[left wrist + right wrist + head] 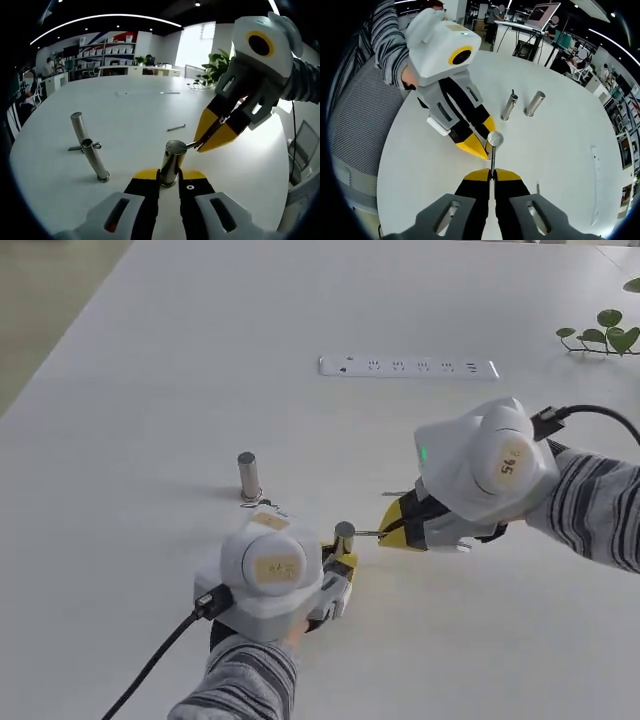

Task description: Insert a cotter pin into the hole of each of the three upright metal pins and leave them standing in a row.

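While the left gripper (pixel 170 175) clenches one silvery cylindrical metal pin (pixel 171 155), the right gripper (pixel 492 176) grasps a wire cotter pin (pixel 492 159) touching it; a second pin (pixel 77 127) and a cottered third pin (pixel 95 161) stand left of it.

blocked: two metal pins (pixel 94 159) just beyond left claw (pixel 170 175) | free: tabletop (pixel 150 390) open leftward and toward power strip (pixel 408 366)

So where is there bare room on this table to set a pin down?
Bare table stretches left of the standing pin, and between it and the power strip. It is crowded around the held pin, between the left hand-held gripper and the right hand-held gripper with its cotter pin.
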Action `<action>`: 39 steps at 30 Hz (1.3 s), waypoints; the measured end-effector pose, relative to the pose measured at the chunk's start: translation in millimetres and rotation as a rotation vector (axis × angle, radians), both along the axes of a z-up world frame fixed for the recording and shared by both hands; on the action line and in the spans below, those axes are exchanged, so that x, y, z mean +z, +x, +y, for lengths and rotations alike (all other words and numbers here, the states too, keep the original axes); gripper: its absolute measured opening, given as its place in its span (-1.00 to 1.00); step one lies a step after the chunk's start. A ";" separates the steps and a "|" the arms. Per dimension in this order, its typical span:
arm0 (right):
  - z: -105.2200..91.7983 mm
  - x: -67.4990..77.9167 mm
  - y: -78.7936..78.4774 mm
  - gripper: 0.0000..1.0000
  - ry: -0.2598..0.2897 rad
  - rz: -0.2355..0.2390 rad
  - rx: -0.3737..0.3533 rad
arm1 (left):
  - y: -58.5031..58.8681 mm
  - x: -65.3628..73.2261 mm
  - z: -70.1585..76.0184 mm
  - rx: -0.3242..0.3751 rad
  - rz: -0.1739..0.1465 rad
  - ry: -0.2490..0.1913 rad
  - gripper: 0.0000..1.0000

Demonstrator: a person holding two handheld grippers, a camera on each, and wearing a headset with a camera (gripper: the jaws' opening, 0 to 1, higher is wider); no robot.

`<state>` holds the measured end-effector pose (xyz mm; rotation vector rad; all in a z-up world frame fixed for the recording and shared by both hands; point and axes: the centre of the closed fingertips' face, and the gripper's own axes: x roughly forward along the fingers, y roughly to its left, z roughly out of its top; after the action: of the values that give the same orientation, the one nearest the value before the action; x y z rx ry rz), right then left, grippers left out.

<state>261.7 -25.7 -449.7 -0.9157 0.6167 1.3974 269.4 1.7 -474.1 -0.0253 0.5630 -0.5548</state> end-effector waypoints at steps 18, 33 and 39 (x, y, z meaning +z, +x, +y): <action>10.2 -1.5 -1.6 -1.00 0.006 0.009 -0.023 | -1.4 -1.2 0.1 -0.005 0.002 0.004 -0.79; 21.9 0.5 1.1 -0.92 0.061 -0.001 -0.067 | -1.5 -1.2 0.4 -0.004 0.001 0.006 -0.80; 11.4 4.4 1.4 -0.86 0.072 0.029 -0.122 | -1.4 -1.4 0.3 0.000 0.002 0.004 -0.79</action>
<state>263.1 -14.2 -445.3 -0.7895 0.6294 1.3171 268.0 2.1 -475.5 -0.0216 0.5660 -0.5541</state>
